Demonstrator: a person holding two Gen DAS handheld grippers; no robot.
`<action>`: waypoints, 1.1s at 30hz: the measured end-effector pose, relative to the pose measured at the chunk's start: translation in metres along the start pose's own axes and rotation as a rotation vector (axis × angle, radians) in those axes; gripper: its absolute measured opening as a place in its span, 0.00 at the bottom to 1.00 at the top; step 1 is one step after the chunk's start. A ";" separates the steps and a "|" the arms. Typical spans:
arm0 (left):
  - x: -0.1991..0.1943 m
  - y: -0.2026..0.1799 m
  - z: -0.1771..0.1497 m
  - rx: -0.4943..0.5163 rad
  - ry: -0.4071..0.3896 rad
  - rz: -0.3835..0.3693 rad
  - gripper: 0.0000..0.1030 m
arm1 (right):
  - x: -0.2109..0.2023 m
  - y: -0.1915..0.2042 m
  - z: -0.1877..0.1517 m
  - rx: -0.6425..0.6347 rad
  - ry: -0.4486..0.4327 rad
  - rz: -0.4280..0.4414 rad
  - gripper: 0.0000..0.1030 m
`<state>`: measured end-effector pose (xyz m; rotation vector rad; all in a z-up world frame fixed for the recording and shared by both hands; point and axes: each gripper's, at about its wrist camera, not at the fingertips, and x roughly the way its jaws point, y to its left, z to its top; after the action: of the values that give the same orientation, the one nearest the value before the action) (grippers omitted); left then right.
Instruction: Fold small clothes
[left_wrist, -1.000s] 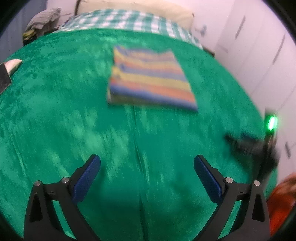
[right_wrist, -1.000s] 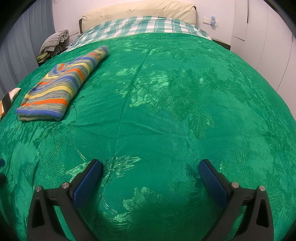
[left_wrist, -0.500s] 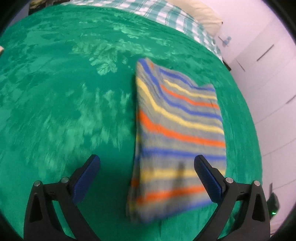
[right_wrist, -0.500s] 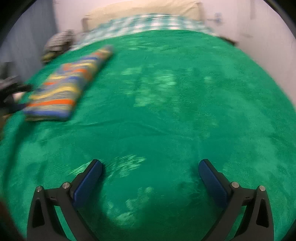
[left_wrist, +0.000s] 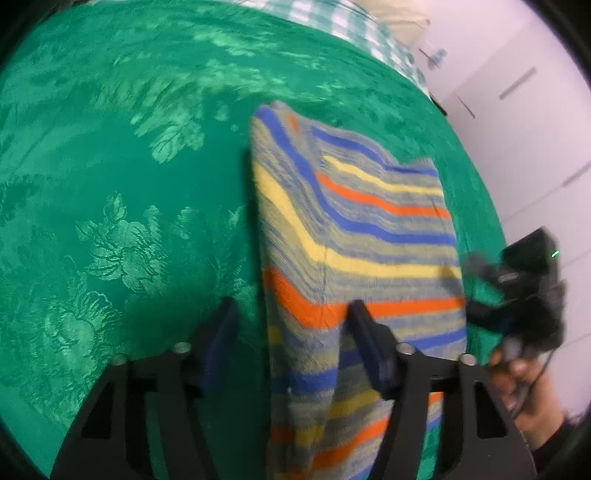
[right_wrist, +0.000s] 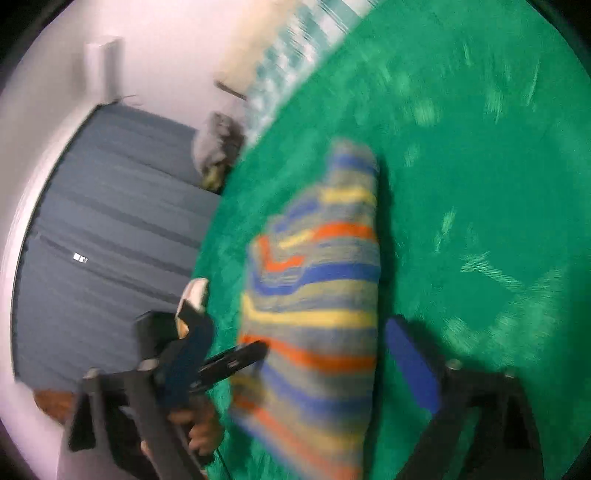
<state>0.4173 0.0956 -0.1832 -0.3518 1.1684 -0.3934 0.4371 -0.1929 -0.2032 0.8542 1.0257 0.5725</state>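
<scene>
Sweater (left_wrist: 354, 236) lies folded on the green bedspread (left_wrist: 110, 184), its edges between both closing grippers, left gripper (left_wrist: 291, 343) and right gripper (right_wrist: 295, 365); neither pinches yet. I'd grip all layers squarely before lifting.

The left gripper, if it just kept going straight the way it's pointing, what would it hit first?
Most likely the striped folded garment. The left gripper already straddles its near left edge, and its jaws are closing around that edge. The green bedspread lies directly underneath, though how much gap remains is hard to judge.
</scene>
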 end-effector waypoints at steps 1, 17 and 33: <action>0.004 0.005 0.002 -0.030 0.006 -0.009 0.47 | 0.010 0.000 -0.001 -0.004 0.008 0.000 0.58; -0.073 -0.083 -0.037 0.122 -0.118 -0.071 0.36 | -0.080 0.117 -0.037 -0.447 -0.140 -0.187 0.25; -0.161 -0.170 -0.224 0.344 -0.358 0.557 0.97 | -0.222 0.090 -0.220 -0.492 -0.224 -0.764 0.95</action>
<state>0.1342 0.0089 -0.0521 0.2011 0.7840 -0.0326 0.1416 -0.2359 -0.0742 0.0556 0.8663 0.0569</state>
